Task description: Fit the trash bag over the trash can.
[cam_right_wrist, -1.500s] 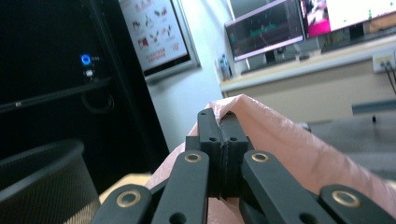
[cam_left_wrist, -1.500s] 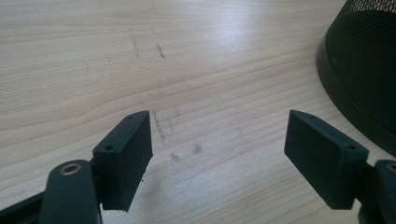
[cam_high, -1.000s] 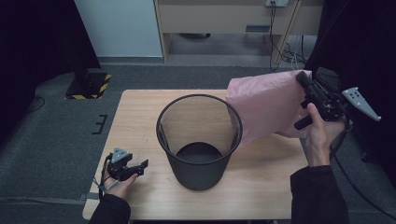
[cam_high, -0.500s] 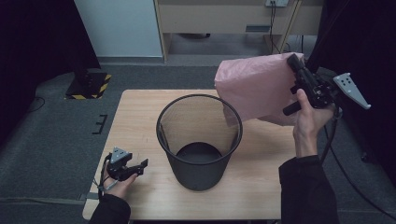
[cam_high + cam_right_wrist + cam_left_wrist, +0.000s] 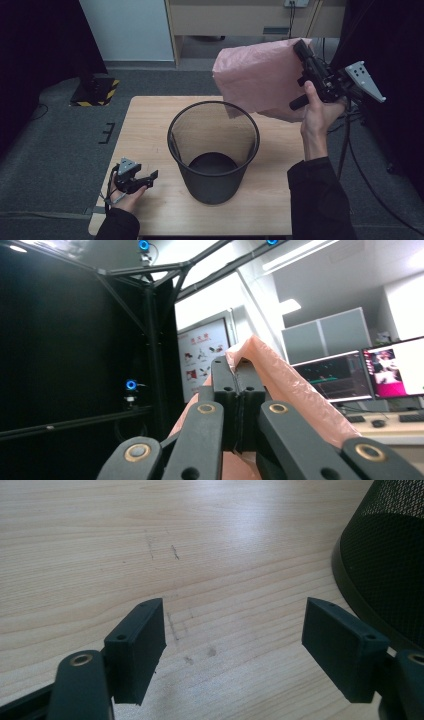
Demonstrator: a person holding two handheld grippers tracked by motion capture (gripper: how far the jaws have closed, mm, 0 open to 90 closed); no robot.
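The bin (image 5: 214,150) stands unlined mid-table, just beside our left gripper (image 5: 235,645), which rests near the table's (image 5: 150,125) front edge with jaws wide and nothing between them. Farther off, up and to the right, our right gripper (image 5: 239,390) is clamped tight on an edge of the pink bag (image 5: 260,75), which hangs in the air beyond the bin's rim. We judge the lining step is underway; next we need the bag's mouth opened and brought over the rim.
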